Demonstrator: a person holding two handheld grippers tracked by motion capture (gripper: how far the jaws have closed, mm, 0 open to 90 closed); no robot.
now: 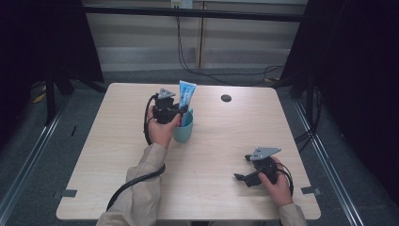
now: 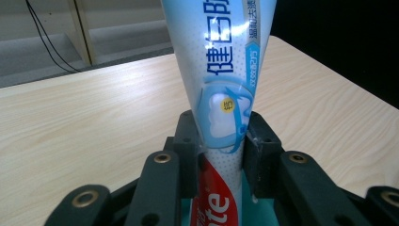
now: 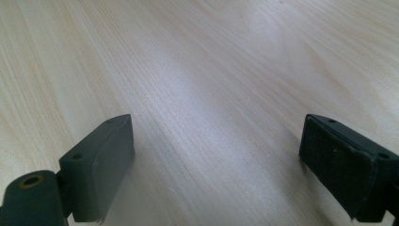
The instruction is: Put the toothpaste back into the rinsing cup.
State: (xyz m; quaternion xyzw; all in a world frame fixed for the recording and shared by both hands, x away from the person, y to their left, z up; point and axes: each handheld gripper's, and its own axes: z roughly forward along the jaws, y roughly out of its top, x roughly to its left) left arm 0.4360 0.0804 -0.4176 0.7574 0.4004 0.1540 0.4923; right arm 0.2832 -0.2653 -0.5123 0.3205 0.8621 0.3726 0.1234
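1. Left gripper (image 1: 182, 112), just above the middle of the high view, has its two black jaws pressed on the sides of a toothpaste tube (image 1: 186, 95); in the left gripper view the jaws stand closed around the tube (image 2: 225, 94), one on each side, with no gap.

2. This tube stands almost upright, with the flat end up and the lower end inside a teal cup (image 1: 184, 132). The cup stands on the table (image 1: 113, 155), just right of the left hand (image 1: 161, 129), a little left of the picture's centre.

3. My judgement of the step: the tube is being put into the cup, or taken out of it. The pictures do not tell which. If it is going in, the next move calls for opening the jaws and lifting the gripper straight up, so that the cup does not tip. If it is coming out, it calls for a firm grip and a straight lift.

4. Right gripper (image 1: 241, 178) rests low at the lower right of the high view, held by the right hand (image 1: 277, 186). In the right gripper view its jaws stand wide apart, with only bare wood between them; it holds nothing.

5. Count: one tube, one cup, two grippers, one table. One small dark round hole (image 1: 226, 98) sits in the table top toward the upper right.
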